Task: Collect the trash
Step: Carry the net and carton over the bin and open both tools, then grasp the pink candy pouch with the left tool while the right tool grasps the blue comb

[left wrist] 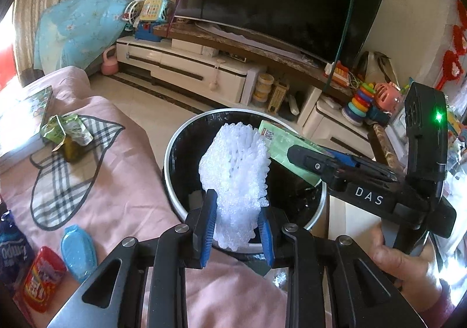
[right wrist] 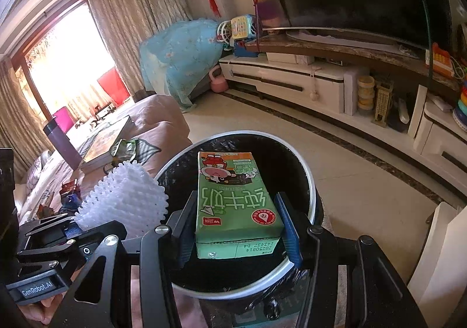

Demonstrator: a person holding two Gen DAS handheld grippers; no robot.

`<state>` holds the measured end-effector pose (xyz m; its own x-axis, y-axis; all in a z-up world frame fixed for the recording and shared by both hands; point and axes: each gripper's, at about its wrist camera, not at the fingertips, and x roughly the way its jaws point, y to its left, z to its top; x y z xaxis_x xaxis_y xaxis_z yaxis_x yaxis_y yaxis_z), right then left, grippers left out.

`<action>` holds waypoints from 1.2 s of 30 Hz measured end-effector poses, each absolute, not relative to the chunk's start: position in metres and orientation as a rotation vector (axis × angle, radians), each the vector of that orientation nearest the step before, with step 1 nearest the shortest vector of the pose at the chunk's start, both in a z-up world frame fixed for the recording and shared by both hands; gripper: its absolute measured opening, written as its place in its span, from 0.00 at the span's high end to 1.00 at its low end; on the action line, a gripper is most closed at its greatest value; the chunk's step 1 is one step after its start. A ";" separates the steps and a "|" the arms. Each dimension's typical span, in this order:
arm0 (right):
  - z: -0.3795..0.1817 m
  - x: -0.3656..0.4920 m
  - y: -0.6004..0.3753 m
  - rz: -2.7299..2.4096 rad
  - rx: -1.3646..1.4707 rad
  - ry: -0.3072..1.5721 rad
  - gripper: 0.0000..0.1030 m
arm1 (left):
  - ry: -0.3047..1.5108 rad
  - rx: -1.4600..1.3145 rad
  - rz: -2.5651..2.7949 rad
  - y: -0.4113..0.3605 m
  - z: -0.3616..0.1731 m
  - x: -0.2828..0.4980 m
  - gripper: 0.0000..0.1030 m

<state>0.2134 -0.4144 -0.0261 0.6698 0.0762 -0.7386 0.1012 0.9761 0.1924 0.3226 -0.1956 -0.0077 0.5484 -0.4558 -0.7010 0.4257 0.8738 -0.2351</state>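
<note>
Now milk carton (right wrist: 238,205) long axis fwd, over bin (right wrist: 312,196).

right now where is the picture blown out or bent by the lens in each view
Left wrist view: sun washes out the far left edge by the book, and the TV edge bows from fisheye. Right wrist view: the window is blown out white, while the milk carton stays sharp and evenly lit.
</note>
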 end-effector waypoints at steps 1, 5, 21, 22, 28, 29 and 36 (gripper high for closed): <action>-0.028 0.215 -0.415 -0.015 0.227 0.842 0.50 | 0.845 -0.040 -0.520 -0.197 -0.009 0.326 0.74; -0.034 0.223 -0.419 -0.017 0.229 0.860 0.49 | 0.857 -0.051 -0.505 -0.202 -0.014 0.337 0.60; -0.021 0.196 -0.404 -0.010 0.275 0.793 0.11 | 0.833 -0.134 -0.419 -0.149 -0.016 0.277 0.26; -0.019 0.191 -0.398 -0.009 0.271 0.787 0.10 | 0.828 -0.136 -0.412 -0.144 -0.016 0.269 0.26; -0.011 0.169 -0.362 0.043 0.266 0.764 0.07 | 0.814 -0.165 -0.358 -0.105 -0.014 0.223 0.26; -0.012 0.167 -0.358 0.051 0.274 0.767 0.07 | 0.814 -0.174 -0.350 -0.099 -0.013 0.217 0.26; -0.019 0.152 -0.321 0.101 0.286 0.796 0.07 | 0.806 -0.207 -0.286 -0.053 -0.008 0.177 0.26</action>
